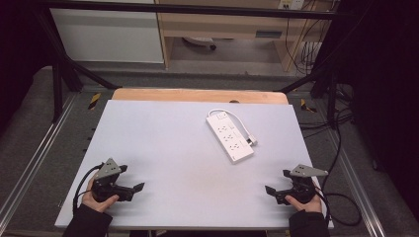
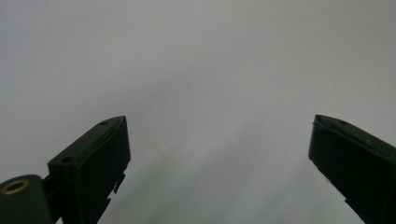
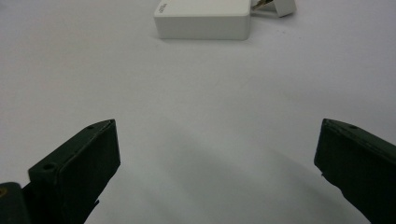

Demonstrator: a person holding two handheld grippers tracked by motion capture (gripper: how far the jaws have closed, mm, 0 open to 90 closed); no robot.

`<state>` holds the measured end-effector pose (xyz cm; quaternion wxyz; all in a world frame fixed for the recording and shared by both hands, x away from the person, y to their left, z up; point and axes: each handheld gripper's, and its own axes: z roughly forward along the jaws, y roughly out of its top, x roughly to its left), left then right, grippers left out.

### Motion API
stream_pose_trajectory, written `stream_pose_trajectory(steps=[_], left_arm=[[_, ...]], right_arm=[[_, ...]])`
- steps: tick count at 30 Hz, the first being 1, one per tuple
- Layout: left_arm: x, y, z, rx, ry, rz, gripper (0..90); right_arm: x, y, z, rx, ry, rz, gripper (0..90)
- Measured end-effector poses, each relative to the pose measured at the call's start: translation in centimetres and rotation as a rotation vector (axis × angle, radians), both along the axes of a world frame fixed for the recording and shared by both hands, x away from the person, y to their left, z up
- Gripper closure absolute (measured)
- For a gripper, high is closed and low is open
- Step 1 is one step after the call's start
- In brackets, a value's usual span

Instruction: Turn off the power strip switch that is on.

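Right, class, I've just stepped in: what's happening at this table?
A person sits at a white table with a two-jaw gripper in each hand. The left gripper and right gripper both rest near the table's front edge, jaws open and holding nothing. The nearest thing to handle is a white power strip, lying flat toward the far right of the table with its short cable and plug beside it. Neither gripper touches it; the right one faces it.

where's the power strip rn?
High view: power strip lies right of centre on the white table, nearer the right gripper, untouched.
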<state>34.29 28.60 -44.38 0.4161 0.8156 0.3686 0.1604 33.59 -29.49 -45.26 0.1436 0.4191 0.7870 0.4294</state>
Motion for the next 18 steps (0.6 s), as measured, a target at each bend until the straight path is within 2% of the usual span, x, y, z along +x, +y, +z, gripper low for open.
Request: stream_pose_trajectory(steps=[18], left_arm=[[0.11, 0.05, -0.25, 0.003, 0.015, 0.004, 6.3]], right_arm=[[0.06, 0.75, 0.18, -0.001, -0.011, 0.007, 1.1]])
